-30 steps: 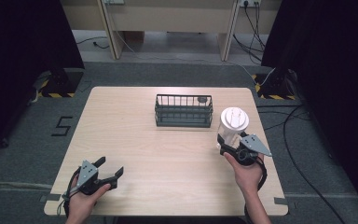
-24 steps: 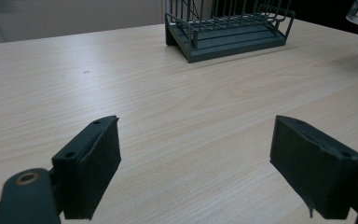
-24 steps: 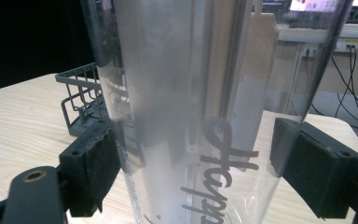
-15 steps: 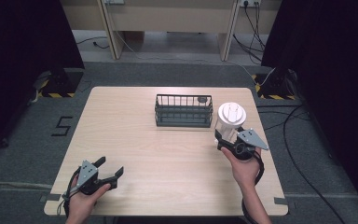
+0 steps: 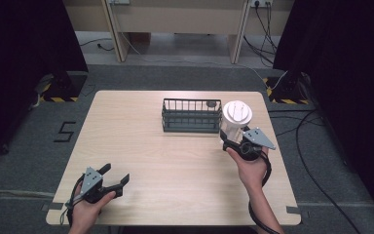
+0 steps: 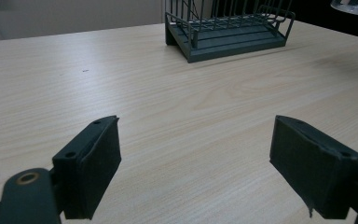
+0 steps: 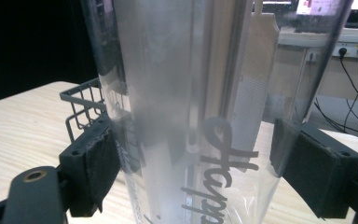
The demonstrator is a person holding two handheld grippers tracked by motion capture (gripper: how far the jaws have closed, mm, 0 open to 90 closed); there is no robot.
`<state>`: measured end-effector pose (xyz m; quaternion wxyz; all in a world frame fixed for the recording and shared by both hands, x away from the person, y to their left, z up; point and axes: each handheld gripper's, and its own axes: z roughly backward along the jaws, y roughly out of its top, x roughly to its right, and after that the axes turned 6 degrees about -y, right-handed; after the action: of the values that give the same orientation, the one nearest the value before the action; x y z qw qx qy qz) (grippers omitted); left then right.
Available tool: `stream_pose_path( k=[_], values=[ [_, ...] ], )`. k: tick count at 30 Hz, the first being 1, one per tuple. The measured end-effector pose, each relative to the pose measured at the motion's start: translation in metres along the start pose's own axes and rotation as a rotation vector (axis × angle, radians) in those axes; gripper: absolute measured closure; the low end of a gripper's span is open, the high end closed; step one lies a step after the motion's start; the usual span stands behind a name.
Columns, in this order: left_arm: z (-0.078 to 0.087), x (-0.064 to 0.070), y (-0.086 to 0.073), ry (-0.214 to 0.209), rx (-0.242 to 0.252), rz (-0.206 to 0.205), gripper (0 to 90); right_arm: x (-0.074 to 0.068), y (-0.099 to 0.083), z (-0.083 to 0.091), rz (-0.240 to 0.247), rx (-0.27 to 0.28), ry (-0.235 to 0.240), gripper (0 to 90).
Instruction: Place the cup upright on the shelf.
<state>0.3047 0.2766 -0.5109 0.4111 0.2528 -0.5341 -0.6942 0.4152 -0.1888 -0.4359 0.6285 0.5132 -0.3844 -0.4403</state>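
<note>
Right now the clear plastic cup with a white lid (image 5: 236,119) stands upright between the jaws of the right gripper (image 5: 233,141), which pinch its lower wall, just beside the right end of the dark wire basket (image 5: 191,116) at the far side of the light wooden table (image 5: 175,165). Grey lettering runs down the cup's wall in the right gripper view. Well apart, near the table's front left corner, the left gripper (image 5: 116,176) hovers with its jaws spread wide, clasping nothing.

The clear cup (image 7: 205,116) is showing grey lettering that is reading "Happ", its remainder cut off at the lower edge; the floor (image 5: 39,141) left of the surface is bearing a black "5" (image 5: 64,131)
</note>
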Motion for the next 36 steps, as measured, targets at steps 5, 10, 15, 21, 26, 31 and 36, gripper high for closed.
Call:
stream_pose_path(
  k=[5, 10, 15, 21, 26, 31, 36],
  values=[
    [0.0, -0.001, 0.0, 0.0, 0.001, 0.005, 15.6, -0.004, 0.006, -0.006, -0.002, 0.008, 0.006, 18.4],
    [0.0, -0.001, 0.0, 0.002, -0.001, 0.009, 15.6, -0.008, 0.011, -0.011, -0.002, 0.009, 0.014, 18.5],
    [0.0, 0.001, 0.0, 0.001, 0.0, 0.009, 15.7, -0.013, 0.015, -0.014, 0.004, 0.009, 0.02, 18.4],
    [0.0, 0.001, 0.0, 0.0, 0.001, 0.013, 15.7, -0.017, 0.02, -0.019, -0.009, 0.021, 0.022, 18.5],
    [0.0, 0.001, 0.0, -0.001, 0.004, 0.011, 15.8, -0.02, 0.026, -0.025, 0.004, 0.019, 0.025, 18.5],
    [0.001, 0.0, 0.0, 0.004, 0.005, 0.02, 15.9, -0.022, 0.03, -0.029, 0.003, 0.025, 0.02, 18.5],
    [0.0, 0.0, 0.0, 0.001, 0.006, 0.019, 15.9, -0.024, 0.035, -0.034, -0.002, 0.029, 0.019, 18.5]
  ],
)
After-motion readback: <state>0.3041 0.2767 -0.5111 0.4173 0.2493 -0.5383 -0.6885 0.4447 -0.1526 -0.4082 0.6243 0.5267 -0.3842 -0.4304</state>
